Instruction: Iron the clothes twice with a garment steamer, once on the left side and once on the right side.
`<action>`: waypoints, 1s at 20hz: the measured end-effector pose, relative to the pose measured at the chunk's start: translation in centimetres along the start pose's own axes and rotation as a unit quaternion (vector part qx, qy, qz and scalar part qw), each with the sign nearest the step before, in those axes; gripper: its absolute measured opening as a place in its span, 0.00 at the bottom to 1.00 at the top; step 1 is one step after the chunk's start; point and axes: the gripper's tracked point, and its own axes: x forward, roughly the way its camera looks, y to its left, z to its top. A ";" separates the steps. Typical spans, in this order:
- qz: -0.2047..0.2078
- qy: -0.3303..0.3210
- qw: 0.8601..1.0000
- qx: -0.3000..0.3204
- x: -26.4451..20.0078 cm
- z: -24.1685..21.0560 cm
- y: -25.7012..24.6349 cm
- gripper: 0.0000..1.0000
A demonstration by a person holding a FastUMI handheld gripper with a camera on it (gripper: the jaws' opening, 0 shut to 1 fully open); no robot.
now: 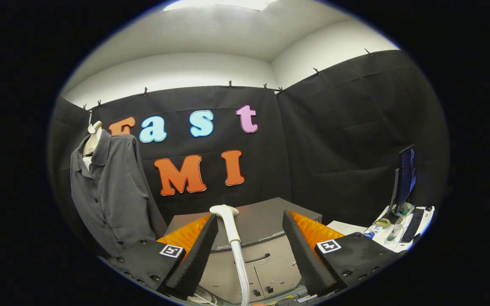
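Fingers (211,229) of the gripper (249,221) stand spread wide apart in the gripper view, released, pressing on nothing.

Between the fingers, nearer to the left one, stands the garment steamer (228,221): a pale handheld head with a rounded top, upright, with its whitish hose (240,267) running down from it toward the near edge of the scene. Neither finger touches the steamer; the left fingertip is just beside the head, and the right finger is well apart from it.

Just beyond the fingers is a grey cabinet (253,246) with a flat top, a drawer with a dark handle, and lower doors. The steamer head shows against its top.

Far to the left, a grey button-up shirt (109,191) hangs on a pale mannequin torso (92,140), whose neck shows above the open collar. The shirt hangs well apart from the steamer and the gripper, against the black cloth wall (334,148) of the booth.

Far to the right, a white desk (347,227) carries a dark monitor (405,174), a keyboard (411,225) and several small items too small to tell.

Above the cloth wall, the white wall and ceiling show, with a bright light panel (219,4) at the top.
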 end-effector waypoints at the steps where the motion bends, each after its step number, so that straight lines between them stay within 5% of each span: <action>1: 0.001 0.001 1.000 0.000 0.0 -0.1 0.0 0.98; 12: 0.083 0.095 0.991 -0.032 4.3 -2.5 5.4 0.98; 20: 0.117 0.167 0.979 -0.022 12.3 -3.8 7.0 0.98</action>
